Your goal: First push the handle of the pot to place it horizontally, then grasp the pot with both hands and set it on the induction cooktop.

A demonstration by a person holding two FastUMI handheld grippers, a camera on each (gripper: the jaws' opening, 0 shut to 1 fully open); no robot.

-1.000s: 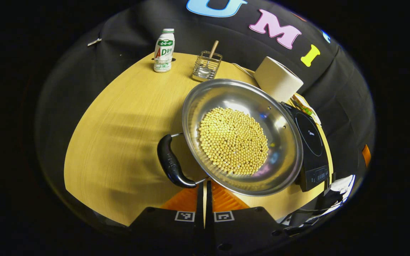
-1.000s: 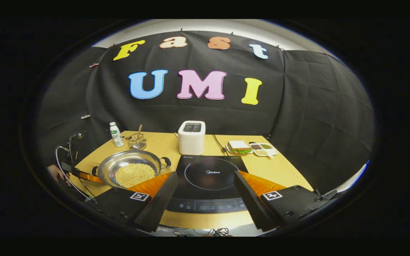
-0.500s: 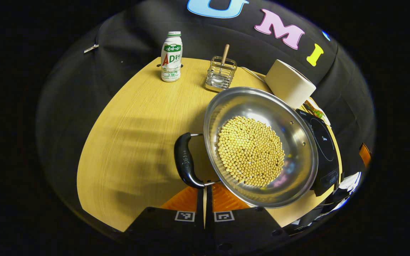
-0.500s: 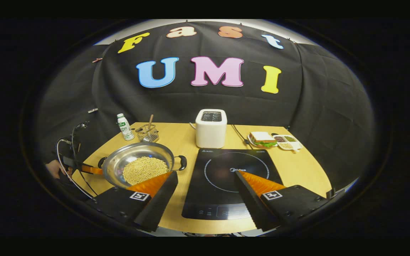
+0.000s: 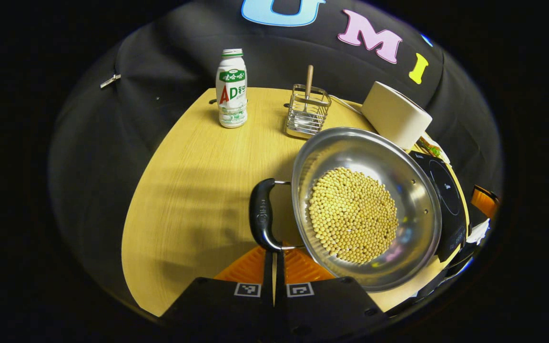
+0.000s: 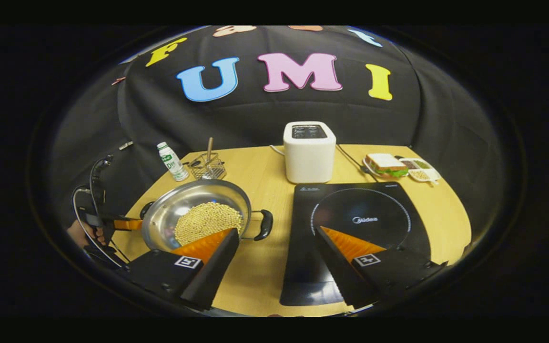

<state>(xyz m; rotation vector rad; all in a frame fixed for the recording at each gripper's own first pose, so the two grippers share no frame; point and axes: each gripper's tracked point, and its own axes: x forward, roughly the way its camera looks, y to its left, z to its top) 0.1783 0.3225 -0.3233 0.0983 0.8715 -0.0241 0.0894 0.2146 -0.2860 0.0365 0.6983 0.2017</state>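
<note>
Pot (image 5: 367, 209) is our landmark: a shallow steel pan of yellow beans (image 5: 353, 214) standing on the wooden table (image 5: 198, 166), not on the induction cooktop (image 6: 360, 228), which lies flat on the table just right of the pot in the right gripper view, a strip of bare wood between them.

Going left to right in the left gripper view, we see a white drink bottle (image 5: 231, 90) standing upright well beyond the pot, then a wire basket (image 5: 307, 110) with a wooden stick in it close behind the pot's far rim, then the pot's near black handle (image 5: 261, 215) on its left side. The left gripper (image 5: 274, 255) has its 2 fingers pressed together with only a thin slit between them, holding nothing, the tips right at the lower end of that handle; we cannot tell whether they touch it.

In the right gripper view, the pot's other handle (image 6: 265, 225) points toward the cooktop. The right gripper (image 6: 277, 236) has its fingers spread wide, holding nothing. A white toaster (image 6: 309, 151) stands behind the cooktop.
</note>
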